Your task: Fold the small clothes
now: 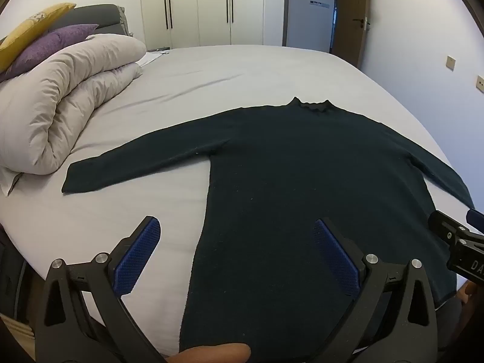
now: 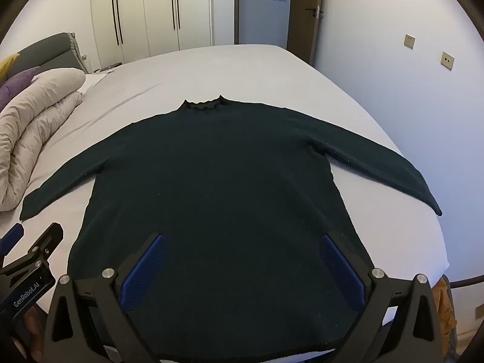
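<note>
A dark long-sleeved sweater (image 1: pixel 302 175) (image 2: pixel 211 187) lies flat on the pale bed sheet (image 1: pixel 211 75), collar far, hem near, both sleeves spread out to the sides. My left gripper (image 1: pixel 236 227) hovers open over the sweater's lower left edge, its blue pads wide apart with nothing between them. My right gripper (image 2: pixel 242 242) hovers open above the lower middle of the sweater, also holding nothing. Each gripper shows at the edge of the other's view: the right gripper (image 1: pixel 453 236) and the left gripper (image 2: pixel 33 242).
A rolled beige duvet (image 1: pixel 60 106) with purple and yellow pillows (image 1: pixel 45 42) sits at the bed's left. White wardrobes (image 1: pixel 196 6) and a doorway (image 1: pixel 311 9) stand beyond the bed. A wall (image 2: pixel 408 75) runs close along the right side.
</note>
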Motion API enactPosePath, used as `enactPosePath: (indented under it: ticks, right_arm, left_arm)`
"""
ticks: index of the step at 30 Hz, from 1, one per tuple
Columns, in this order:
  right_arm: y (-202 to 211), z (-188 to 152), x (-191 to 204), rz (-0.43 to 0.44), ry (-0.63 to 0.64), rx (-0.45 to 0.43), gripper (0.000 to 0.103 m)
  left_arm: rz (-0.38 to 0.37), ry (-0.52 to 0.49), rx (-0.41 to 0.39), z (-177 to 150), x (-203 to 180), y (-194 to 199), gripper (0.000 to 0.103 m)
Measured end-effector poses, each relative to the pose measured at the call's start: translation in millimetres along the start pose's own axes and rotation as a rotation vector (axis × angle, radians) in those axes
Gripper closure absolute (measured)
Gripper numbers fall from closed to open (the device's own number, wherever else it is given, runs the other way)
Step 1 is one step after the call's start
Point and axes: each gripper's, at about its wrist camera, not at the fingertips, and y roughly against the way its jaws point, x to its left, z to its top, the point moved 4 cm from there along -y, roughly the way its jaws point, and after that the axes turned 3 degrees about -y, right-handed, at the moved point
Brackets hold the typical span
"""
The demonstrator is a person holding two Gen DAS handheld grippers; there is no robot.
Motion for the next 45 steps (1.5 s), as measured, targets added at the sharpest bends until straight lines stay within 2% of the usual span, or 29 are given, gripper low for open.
enactPosePath:
  ticks: [45]
  right_arm:
    - [-2.8,-8.6,7.4,-0.014,0.038,0.015,0.0]
  left_arm:
    - [0.004,-0.006,0.005,-5.1,-0.3,-2.7,0.0]
